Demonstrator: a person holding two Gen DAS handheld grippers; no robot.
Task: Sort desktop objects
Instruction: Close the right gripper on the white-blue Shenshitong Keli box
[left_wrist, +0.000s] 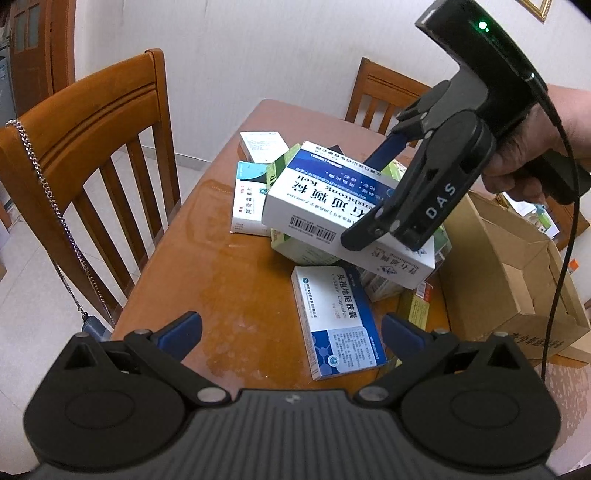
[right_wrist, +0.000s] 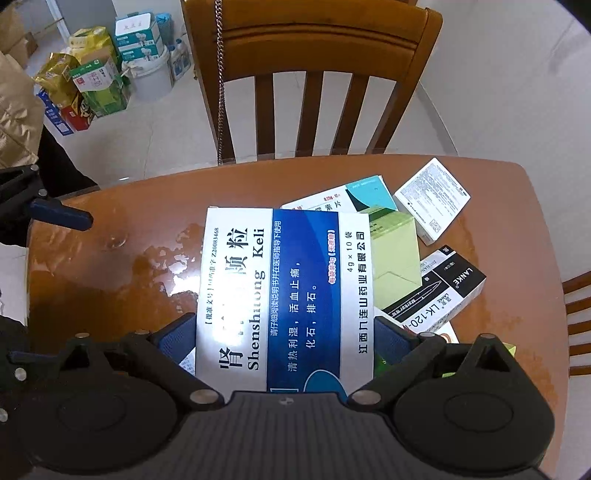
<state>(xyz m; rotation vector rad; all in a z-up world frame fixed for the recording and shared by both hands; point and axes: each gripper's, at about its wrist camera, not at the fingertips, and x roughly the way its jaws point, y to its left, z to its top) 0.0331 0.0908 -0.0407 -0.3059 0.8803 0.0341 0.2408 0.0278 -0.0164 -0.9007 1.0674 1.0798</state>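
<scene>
My right gripper (left_wrist: 369, 195) is shut on a white and blue medicine box (left_wrist: 317, 206) printed "Shenshitong Keli" and holds it tilted above a pile of boxes. In the right wrist view that box (right_wrist: 280, 295) fills the gap between the gripper's (right_wrist: 284, 332) blue pads. My left gripper (left_wrist: 291, 328) stands open low over the near table, holding nothing. Just beyond its right finger lies a white and blue capsule box (left_wrist: 336, 317). One blue finger (right_wrist: 62, 216) of the left gripper shows at the left edge of the right wrist view.
The pile on the wooden table (left_wrist: 207, 266) holds a green box (right_wrist: 395, 251), a LANKE marker box (right_wrist: 443, 291), a white box (right_wrist: 432, 199) and others. An open cardboard box (left_wrist: 517, 280) stands at the right. Wooden chairs (left_wrist: 92, 155) ring the table. Packages (right_wrist: 99, 74) sit on the floor.
</scene>
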